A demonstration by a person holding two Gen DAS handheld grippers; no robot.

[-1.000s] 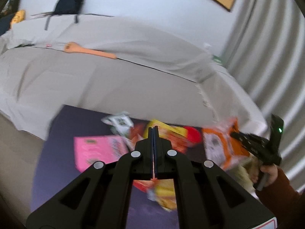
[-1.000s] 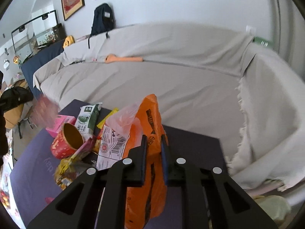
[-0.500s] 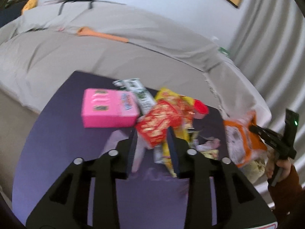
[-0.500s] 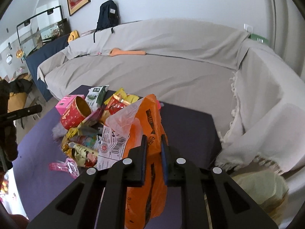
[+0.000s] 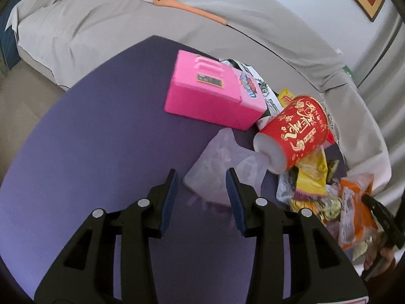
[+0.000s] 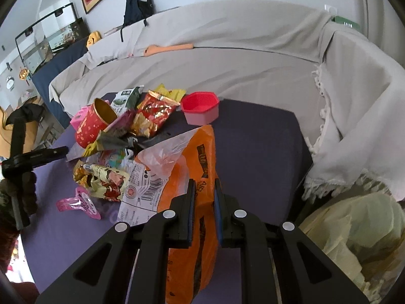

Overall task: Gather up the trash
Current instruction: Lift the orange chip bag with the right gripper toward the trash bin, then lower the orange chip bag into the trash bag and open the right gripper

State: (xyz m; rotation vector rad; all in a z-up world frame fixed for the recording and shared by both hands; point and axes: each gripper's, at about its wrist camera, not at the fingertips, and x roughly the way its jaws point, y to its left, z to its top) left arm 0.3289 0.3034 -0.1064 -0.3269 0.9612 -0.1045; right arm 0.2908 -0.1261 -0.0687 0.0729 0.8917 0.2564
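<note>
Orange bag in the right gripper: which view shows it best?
The right wrist view: the orange bag fills the centre, pinched by the right gripper, label and open mouth visible. The left wrist view shows only a blurred piece of it at the right edge.

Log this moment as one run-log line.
left claw: opening over clear plastic wrapper | right claw: shut on orange bag | purple table

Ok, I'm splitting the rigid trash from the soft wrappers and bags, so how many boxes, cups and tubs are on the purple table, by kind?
Pink box: 1
Red printed cup: 1
Red plastic tub: 1
Total: 3
</note>
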